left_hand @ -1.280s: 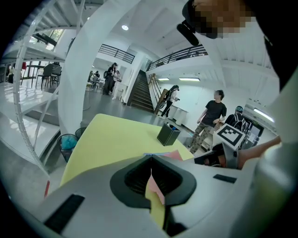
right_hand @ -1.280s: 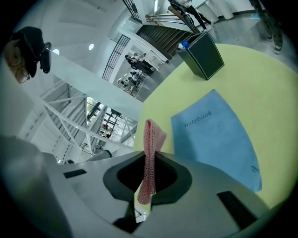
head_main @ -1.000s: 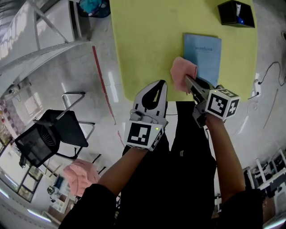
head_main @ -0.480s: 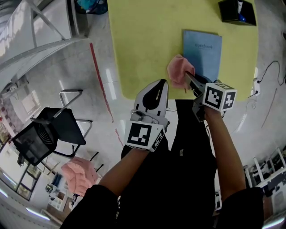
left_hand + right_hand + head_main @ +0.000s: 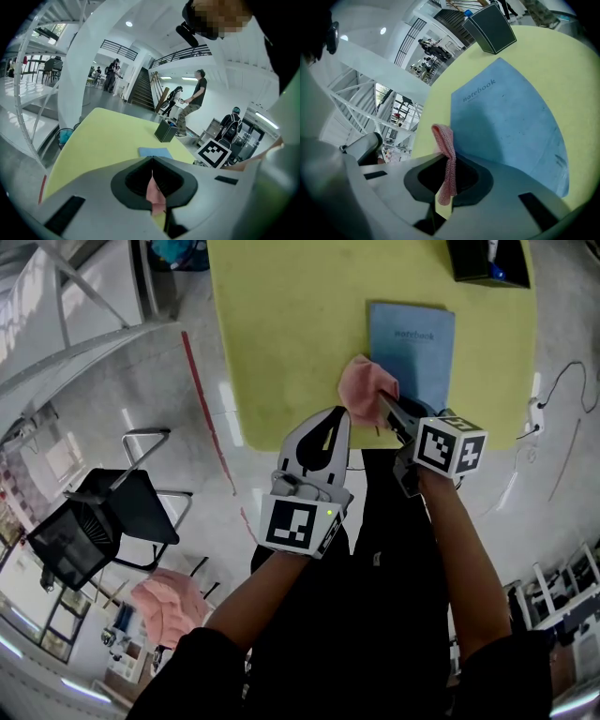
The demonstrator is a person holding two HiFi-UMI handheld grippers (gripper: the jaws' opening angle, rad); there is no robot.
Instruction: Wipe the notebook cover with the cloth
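Right gripper [image 5: 382, 405] has the cloth [image 5: 364, 388], jaws pinched tight on it. In the right gripper view the pink knit fabric stands up out of the closed tips and droops through the slot behind them. It's a soft, rumpled pink bundle, sitting at the near left corner of the notebook [image 5: 412, 341] and overlapping that edge in the head view. Whether it actually presses on the cover, I can't tell.

The notebook lies flat and closed on the yellow-green table [image 5: 291, 324], over on the right side near the front edge. It has a pale blue cover with "notebook" printed small near its far end.

Left gripper [image 5: 340, 414] sits just beside the cloth at the table's front edge, jaws closed tip to tip. A sliver of pink shows through the slot behind its tips.

Containers now: a black box [image 5: 464, 259] stands at the far right corner of the table, open at the top, with something blue poking up inside. On the floor off the table's far left corner there's a dark bin [image 5: 62, 146] with something teal in it.
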